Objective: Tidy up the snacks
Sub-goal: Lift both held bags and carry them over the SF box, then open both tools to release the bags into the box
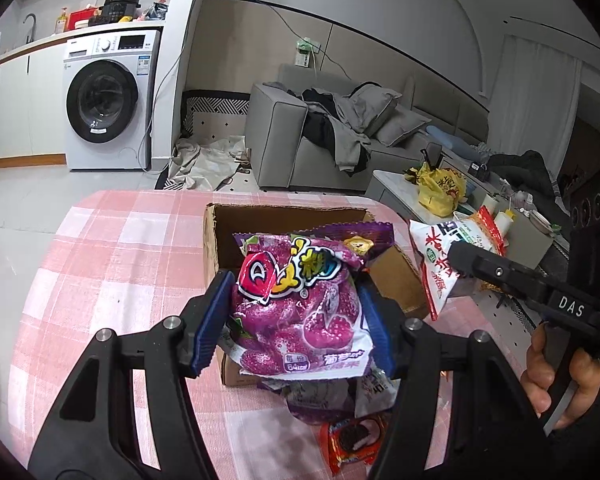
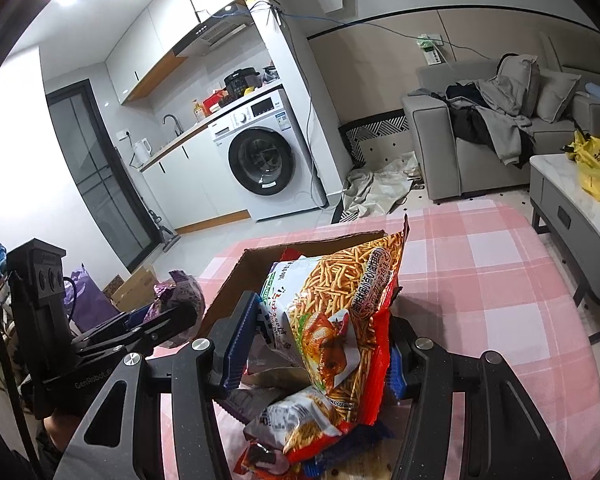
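Note:
My left gripper [image 1: 294,322] is shut on a purple gummy candy bag [image 1: 296,304] and holds it above the near edge of an open cardboard box [image 1: 216,240] on the pink checked tablecloth. My right gripper [image 2: 318,344] is shut on an orange-and-red noodle snack bag [image 2: 348,312], held upright just in front of the same box [image 2: 236,280]. In the left wrist view the right gripper [image 1: 464,260] shows at the right with that snack bag [image 1: 440,264]. In the right wrist view the left gripper [image 2: 168,320] shows at the left with the purple bag [image 2: 180,292].
More snack packets lie on the table under the grippers: a red cookie packet [image 1: 352,440] and a small noodle packet [image 2: 300,420]. A purple wrapper [image 1: 356,236] sits in the box. A coffee table with a yellow bag [image 1: 440,188], a grey sofa [image 1: 284,136] and a washing machine [image 1: 108,100] stand beyond.

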